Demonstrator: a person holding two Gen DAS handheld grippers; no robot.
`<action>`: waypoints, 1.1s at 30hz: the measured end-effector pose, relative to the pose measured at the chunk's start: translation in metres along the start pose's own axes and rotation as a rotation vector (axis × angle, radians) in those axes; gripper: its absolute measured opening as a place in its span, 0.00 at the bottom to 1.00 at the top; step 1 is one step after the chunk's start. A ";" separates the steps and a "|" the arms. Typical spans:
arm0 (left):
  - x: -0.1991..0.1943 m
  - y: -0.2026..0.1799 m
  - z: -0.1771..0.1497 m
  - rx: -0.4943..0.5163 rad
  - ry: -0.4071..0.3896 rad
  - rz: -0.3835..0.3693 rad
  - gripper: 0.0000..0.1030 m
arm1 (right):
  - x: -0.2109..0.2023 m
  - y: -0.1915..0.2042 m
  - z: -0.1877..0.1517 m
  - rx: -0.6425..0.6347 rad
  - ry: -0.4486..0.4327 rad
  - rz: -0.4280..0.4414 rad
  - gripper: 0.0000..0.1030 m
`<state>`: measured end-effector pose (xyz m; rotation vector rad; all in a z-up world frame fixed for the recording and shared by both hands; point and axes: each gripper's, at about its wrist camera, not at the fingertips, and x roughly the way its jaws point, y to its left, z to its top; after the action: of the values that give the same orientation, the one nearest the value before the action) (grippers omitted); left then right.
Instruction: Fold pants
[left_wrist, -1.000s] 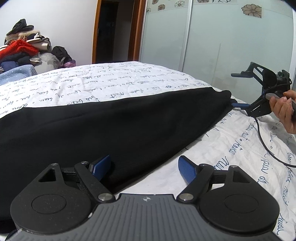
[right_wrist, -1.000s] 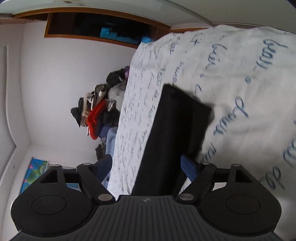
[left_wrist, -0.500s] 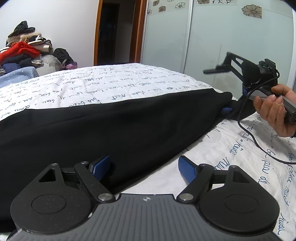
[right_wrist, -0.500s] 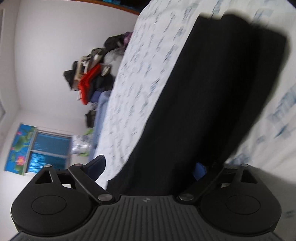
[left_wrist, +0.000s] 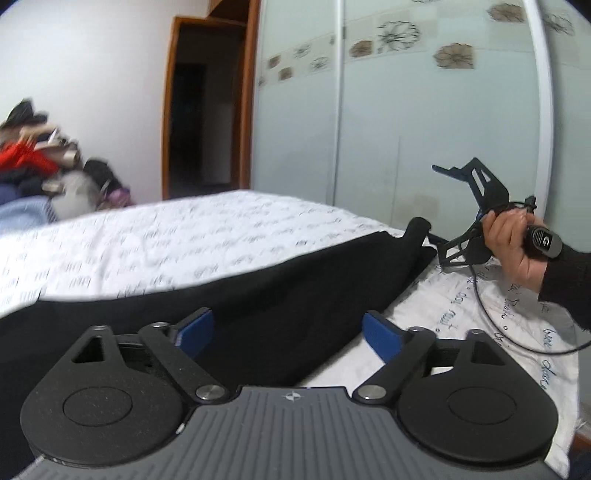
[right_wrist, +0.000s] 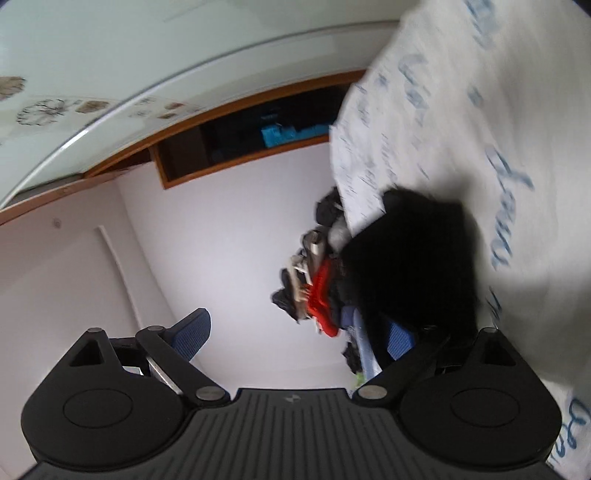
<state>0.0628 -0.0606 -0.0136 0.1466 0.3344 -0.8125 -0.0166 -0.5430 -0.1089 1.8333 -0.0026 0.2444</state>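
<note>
Black pants (left_wrist: 258, 295) lie stretched across the bed, narrow leg end at the right. My left gripper (left_wrist: 288, 332) is open, low over the near edge of the pants, with black cloth between its blue pads. My right gripper (left_wrist: 439, 206) shows in the left wrist view, held in a hand at the pants' far end, jaws wide apart with one jaw under the raised cloth tip. In the right wrist view the right gripper (right_wrist: 295, 336) is open and rolled sideways, and the pants' end (right_wrist: 413, 258) lies against its right pad.
The bed has a white sheet (left_wrist: 166, 236) with blue handwriting print. A pile of clothes (left_wrist: 40, 173) sits at the far left. A sliding glass wardrobe (left_wrist: 406, 110) and a dark doorway (left_wrist: 199, 125) stand behind the bed. A cable (left_wrist: 498, 321) trails from the right gripper.
The right gripper has lifted the pants' far end slightly and rolled, its view swinging toward the wall. The left gripper has tilted up and moved a little closer over the pants.
</note>
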 end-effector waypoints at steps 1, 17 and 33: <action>0.007 -0.001 0.001 0.009 0.004 0.012 0.92 | -0.003 0.004 0.003 -0.008 -0.014 0.018 0.94; 0.058 0.012 -0.008 -0.058 0.203 0.088 0.91 | 0.075 0.075 -0.020 -0.532 0.197 -0.469 0.99; 0.052 0.034 -0.014 -0.217 0.201 0.077 0.93 | 0.274 0.002 -0.244 -1.639 1.306 -0.563 0.92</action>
<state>0.1179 -0.0696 -0.0443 0.0373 0.6003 -0.6820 0.2108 -0.2769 0.0008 -0.1870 0.9130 0.7028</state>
